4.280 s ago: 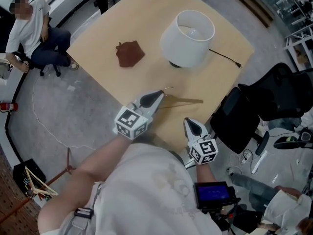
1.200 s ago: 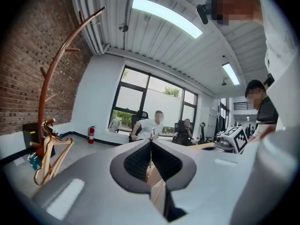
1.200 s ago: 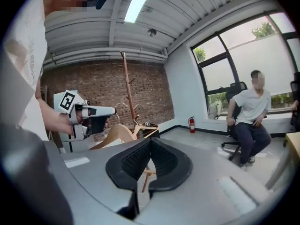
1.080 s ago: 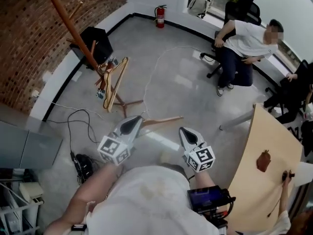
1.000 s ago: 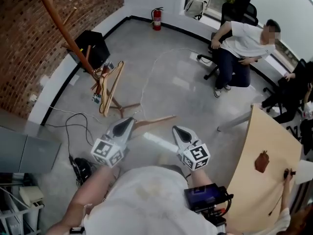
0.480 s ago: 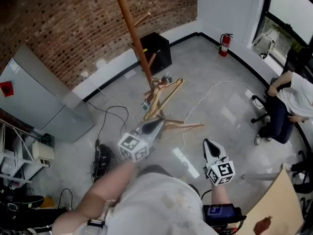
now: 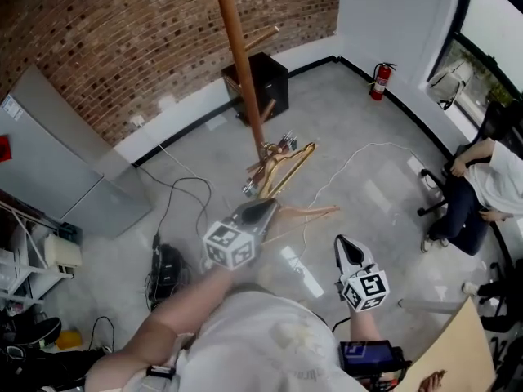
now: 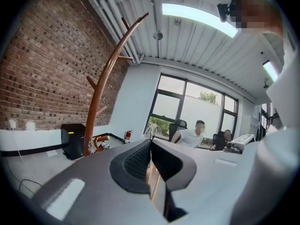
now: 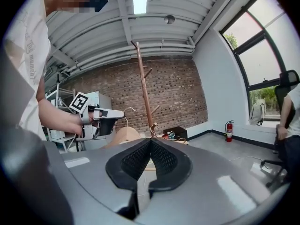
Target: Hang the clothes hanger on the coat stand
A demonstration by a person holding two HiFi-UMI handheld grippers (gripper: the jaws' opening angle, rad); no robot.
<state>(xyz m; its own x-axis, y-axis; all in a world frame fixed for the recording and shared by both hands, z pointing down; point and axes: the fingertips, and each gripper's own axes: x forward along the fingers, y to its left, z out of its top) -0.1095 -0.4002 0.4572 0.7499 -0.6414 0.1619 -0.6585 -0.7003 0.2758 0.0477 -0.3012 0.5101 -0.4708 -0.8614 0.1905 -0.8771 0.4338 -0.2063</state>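
Clenching the clothes hanger (image 7: 310,212) at its neck, the left tool (image 7: 265,210) has its jaws pressed together on the wood, and the left gripper view shows the thin metal hook rising free just past the jaw tips. From that grip one wooden arm reaches out sideways, held in the air on the near side of the coat stand (image 7: 241,64), well apart from its pole and touching none of its pegs, so the hanging is not yet done. The right tool (image 7: 344,245) hangs farther from the coat stand than the hanger does, with its jaws closed on nothing; its own view shows only the two pads meeting. At the foot of the coat stand lie a few other hangers (image 7: 282,163) on the grey floor, and behind it runs a brick wall (image 7: 98,47). The hanger looks light and stiff, a shaped piece of smooth wood that should keep its form under a firm pinch but may swivel or slide between the pads if it knocks against the coat stand. The neck just under the hook seems the best place to hold: it balances both arms and leaves the hook clear to drop over an upturned peg, while the slim wire itself would likely twist in the jaws.
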